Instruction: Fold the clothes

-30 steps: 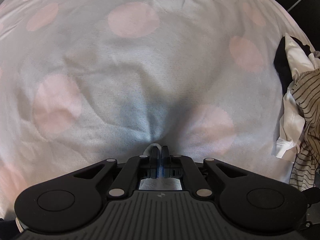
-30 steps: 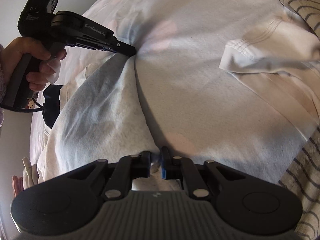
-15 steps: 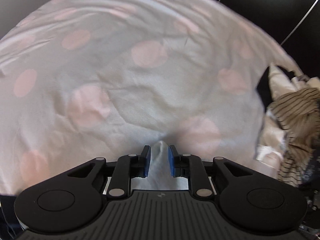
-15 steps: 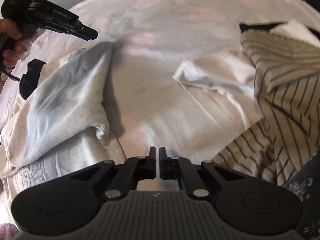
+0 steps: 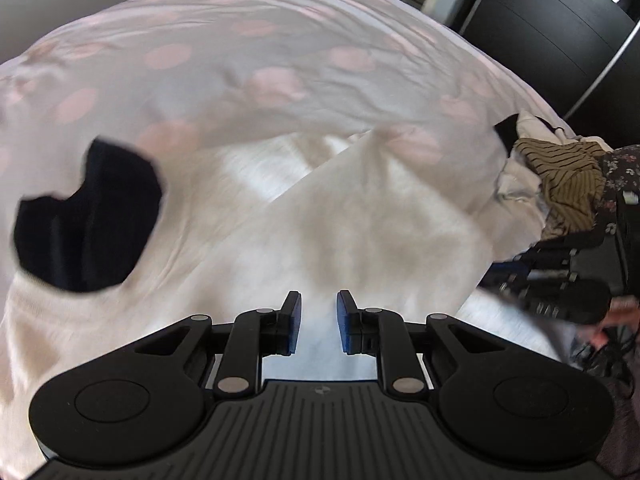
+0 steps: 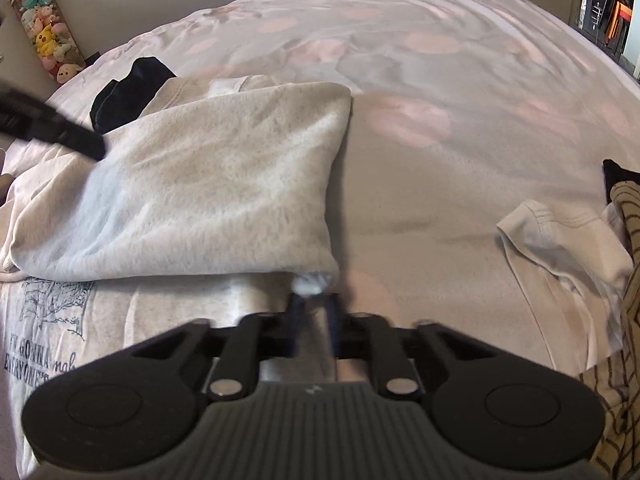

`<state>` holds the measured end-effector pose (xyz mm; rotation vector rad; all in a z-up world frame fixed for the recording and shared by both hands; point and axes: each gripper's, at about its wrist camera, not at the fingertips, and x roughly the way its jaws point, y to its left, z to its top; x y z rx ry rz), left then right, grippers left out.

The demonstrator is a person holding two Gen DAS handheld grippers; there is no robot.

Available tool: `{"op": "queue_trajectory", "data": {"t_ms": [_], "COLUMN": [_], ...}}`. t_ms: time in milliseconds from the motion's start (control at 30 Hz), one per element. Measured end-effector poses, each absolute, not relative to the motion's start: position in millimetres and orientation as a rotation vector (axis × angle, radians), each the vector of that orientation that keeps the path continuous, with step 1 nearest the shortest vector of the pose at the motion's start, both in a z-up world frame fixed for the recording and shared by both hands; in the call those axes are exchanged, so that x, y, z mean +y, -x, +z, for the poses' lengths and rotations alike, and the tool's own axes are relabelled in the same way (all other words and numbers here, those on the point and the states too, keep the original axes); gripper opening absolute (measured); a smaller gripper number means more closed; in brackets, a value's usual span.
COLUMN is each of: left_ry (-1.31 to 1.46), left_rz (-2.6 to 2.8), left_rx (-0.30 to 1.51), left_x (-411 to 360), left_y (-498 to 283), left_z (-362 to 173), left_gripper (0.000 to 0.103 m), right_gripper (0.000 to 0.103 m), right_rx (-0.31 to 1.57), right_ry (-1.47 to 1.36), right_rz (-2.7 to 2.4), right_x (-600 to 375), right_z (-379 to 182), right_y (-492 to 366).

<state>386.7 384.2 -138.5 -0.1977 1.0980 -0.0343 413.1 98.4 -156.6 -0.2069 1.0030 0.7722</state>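
Both tools, my left tool (image 5: 318, 316) and right tool (image 6: 314, 312), stand parted and empty over the grey sweatshirt (image 6: 208, 184), folded across itself on the bed (image 6: 440, 184); its unpinned upper flap could slide open if my tools snag it.

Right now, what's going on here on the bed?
A person is folding a pale grey sweatshirt on the bed. One half lies folded over the other. Both hand-held grippers, left and right, are open and hold nothing. A dark garment lies behind, and more clothes wait on the right.
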Motion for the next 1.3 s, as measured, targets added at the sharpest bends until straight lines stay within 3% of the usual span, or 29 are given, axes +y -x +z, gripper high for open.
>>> {"op": "queue_trajectory", "data": {"t_ms": [100, 200, 333, 433, 567, 667, 700, 1200, 1267, 1300], "left_ry": [0.198, 0.187, 0.179, 0.207, 0.365, 0.475, 0.488, 0.499, 0.483, 0.471], "left_rz": [0.046, 0.113, 0.222, 0.309, 0.383, 0.427, 0.432, 0.651, 0.639, 0.63], "left_rx": [1.059, 1.01, 0.93, 0.882, 0.843, 0.819, 0.819, 0.892, 0.863, 0.847], "left_x": [397, 408, 415, 418, 425, 428, 429, 453, 451, 450], "left_y": [-354, -325, -281, -247, -203, -185, -184, -219, -220, -222], "left_z": [-144, -146, -138, -129, -121, -120, -120, -171, -172, -171], "left_gripper": [0.016, 0.016, 0.027, 0.041, 0.046, 0.051, 0.053, 0.053, 0.05, 0.043], "right_gripper": [0.0, 0.0, 0.0, 0.006, 0.009, 0.026, 0.026, 0.025, 0.026, 0.026], "right_rx": [1.008, 0.981, 0.906, 0.838, 0.738, 0.711, 0.706, 0.671, 0.678, 0.681], "right_ry": [0.206, 0.159, 0.16, 0.191, 0.224, 0.195, 0.185, 0.04, 0.029, 0.024], "right_rz": [0.702, 0.663, 0.623, 0.59, 0.557, 0.566, 0.568, 0.611, 0.625, 0.632], "right_x": [88, 78, 74, 74, 72, 67, 66, 66, 70, 72], "right_z": [-160, -163, -157, -149, -136, -133, -133, -148, -153, -155], "right_y": [-417, -415, -395, -373, -342, -336, -335, -342, -349, -352]}}
